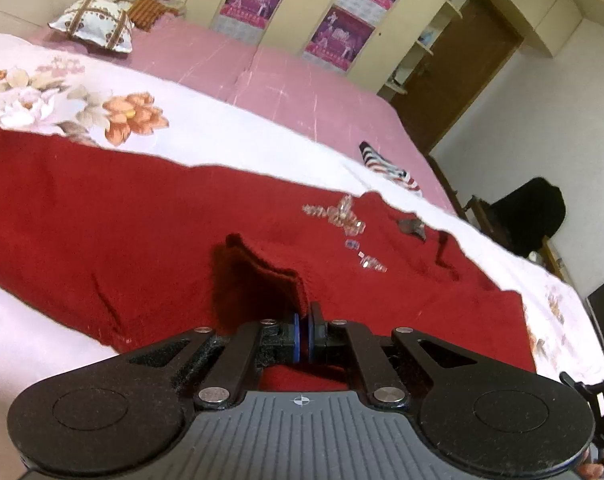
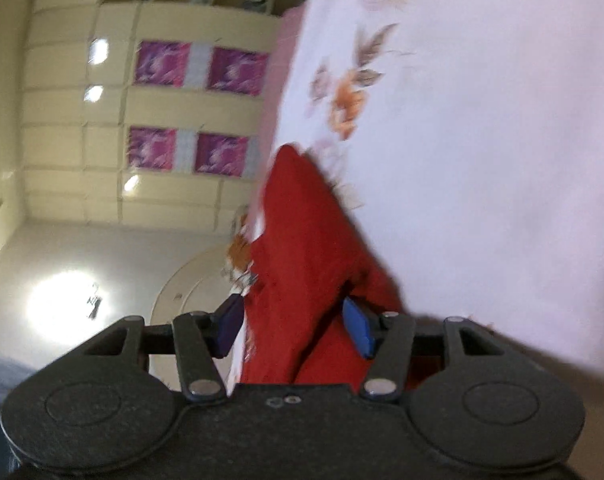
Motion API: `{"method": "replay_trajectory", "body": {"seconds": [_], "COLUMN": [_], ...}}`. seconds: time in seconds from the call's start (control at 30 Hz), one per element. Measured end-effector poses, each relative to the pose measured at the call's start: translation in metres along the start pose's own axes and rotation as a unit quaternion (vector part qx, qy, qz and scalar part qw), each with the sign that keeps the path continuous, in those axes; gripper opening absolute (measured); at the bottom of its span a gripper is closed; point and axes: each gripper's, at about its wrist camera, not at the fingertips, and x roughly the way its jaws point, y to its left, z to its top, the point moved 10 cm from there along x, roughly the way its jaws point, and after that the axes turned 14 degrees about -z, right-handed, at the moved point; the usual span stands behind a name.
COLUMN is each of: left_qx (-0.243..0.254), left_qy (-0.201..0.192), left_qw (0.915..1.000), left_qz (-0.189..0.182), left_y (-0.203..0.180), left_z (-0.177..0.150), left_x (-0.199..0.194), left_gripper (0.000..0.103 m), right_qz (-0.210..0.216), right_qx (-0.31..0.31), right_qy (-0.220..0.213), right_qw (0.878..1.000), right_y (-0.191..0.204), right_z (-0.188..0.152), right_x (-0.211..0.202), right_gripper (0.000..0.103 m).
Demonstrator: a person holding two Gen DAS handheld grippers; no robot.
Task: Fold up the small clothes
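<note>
Left gripper (image 1: 303, 330) jaws are clamped on the red sweater's (image 1: 142, 216) folded edge at 6 o'clock on the bed (image 1: 302, 96), right gripper (image 2: 294, 330) jaws gape around cloth; next, probably carry the fold across.

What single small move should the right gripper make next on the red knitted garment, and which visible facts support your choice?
Probably close the right gripper on the fold of red garment between its pads. Its jaws stand apart with cloth bunched between them, not visibly pinched, while the left gripper is already shut on a raised edge of the same garment, which lies on the floral sheet. Both ends need holding before folding.
</note>
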Motion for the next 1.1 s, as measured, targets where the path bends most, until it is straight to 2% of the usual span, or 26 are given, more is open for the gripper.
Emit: {"method": "replay_trajectory", "body": {"seconds": [0.07, 0.1, 0.13, 0.17, 0.33, 0.4, 0.47, 0.5, 0.53, 0.57, 0.6, 0.63, 0.67, 0.77, 0.83, 0.9, 0.97, 1.0, 1.07, 1.1], "left_qx": [0.0, -0.001, -0.002, -0.003, 0.003, 0.024, 0.043, 0.04, 0.042, 0.061, 0.088, 0.119, 0.143, 0.233, 0.239, 0.233, 0.213, 0.219, 0.228, 0.231], "left_qy": [0.006, 0.008, 0.008, 0.009, 0.01, 0.018, 0.018, 0.01, -0.014, -0.054, -0.084, -0.095, -0.083, -0.031, -0.003, 0.0, 0.007, -0.004, -0.001, 0.002], "left_qw": [1.0, 1.0, 1.0, 0.9999, 0.9999, 0.9995, 0.9986, 0.9983, 0.9958, 0.9893, 0.9833, 0.9802, 0.9798, 0.9688, 0.9685, 0.9677, 0.9713, 0.9707, 0.9684, 0.9669], "left_qz": [0.003, 0.004, 0.004, 0.005, 0.005, 0.012, 0.025, 0.042, 0.08, 0.121, 0.135, 0.127, 0.113, 0.078, 0.07, 0.097, 0.106, 0.098, 0.101, 0.107], "left_y": [0.005, 0.007, 0.008, 0.01, 0.01, 0.007, 0.005, 0.008, 0.012, 0.012, 0.006, -0.008, -0.022, -0.069, -0.076, -0.063, -0.042, -0.039, -0.035, -0.035], "left_z": [-0.007, -0.008, -0.011, -0.012, -0.015, -0.017, -0.018, -0.017, -0.013, -0.006, -0.001, 0.004, 0.005, -0.001, -0.007, -0.009, -0.014, -0.017, -0.02, -0.019], "left_x": [-0.002, 0.0, -0.001, 0.0, 0.001, 0.001, -0.003, -0.01, -0.024, -0.042, -0.053, -0.054, -0.045, 0.005, 0.033, 0.047, 0.05, 0.045, 0.039, 0.037], "left_gripper": [0.004, 0.004, 0.004, 0.004, 0.004, 0.004, 0.005, 0.015, 0.039, 0.054, 0.068, 0.068, 0.068, 0.068, 0.068, 0.068, 0.068, 0.068, 0.068, 0.068], "right_qz": [-0.013, -0.031, -0.049, -0.056, -0.056, -0.074, -0.081, -0.079, -0.082, -0.088, -0.096, -0.111, -0.126, -0.164, -0.186, -0.201, -0.203, -0.199, -0.223, -0.225], "right_qx": [0.007, 0.004, 0.002, 0.003, -0.021, -0.052, -0.13, -0.159, -0.179, -0.205, -0.234, -0.267, -0.299, -0.382, -0.431, -0.463, -0.485, -0.497, -0.52, -0.514], "right_qy": [-0.009, -0.013, -0.013, -0.011, -0.016, -0.02, -0.046, -0.055, -0.063, -0.072, -0.081, -0.094, -0.109, -0.137, -0.141, -0.145, -0.15, -0.145, -0.143, -0.146], "right_qw": [1.0, 0.999, 0.999, 0.998, 0.998, 0.996, 0.987, 0.982, 0.978, 0.972, 0.964, 0.953, 0.94, 0.899, 0.872, 0.851, 0.837, 0.832, 0.812, 0.815], "right_y": [-0.007, -0.011, -0.017, -0.022, -0.023, -0.015, 0.007, 0.018, 0.025, 0.034, 0.039, 0.046, 0.054, 0.072, 0.081, 0.086, 0.086, 0.085, 0.075, 0.071], "right_z": [0.004, 0.006, 0.006, 0.006, 0.005, 0.003, -0.001, -0.004, -0.004, -0.004, -0.004, -0.002, 0.002, 0.009, 0.01, 0.01, 0.01, 0.009, 0.013, 0.02], "right_x": [0.006, 0.008, 0.011, 0.014, 0.015, 0.011, -0.002, -0.007, -0.01, -0.011, -0.012, -0.012, -0.01, 0.011, 0.037, 0.06, 0.072, 0.077, 0.086, 0.085], "right_gripper": [0.03, 0.013, 0.003, 0.001, 0.001, 0.007, 0.023, 0.026, 0.026, 0.026, 0.026, 0.026, 0.026, 0.024, 0.024, 0.024, 0.026, 0.023, 0.021, 0.019]}}
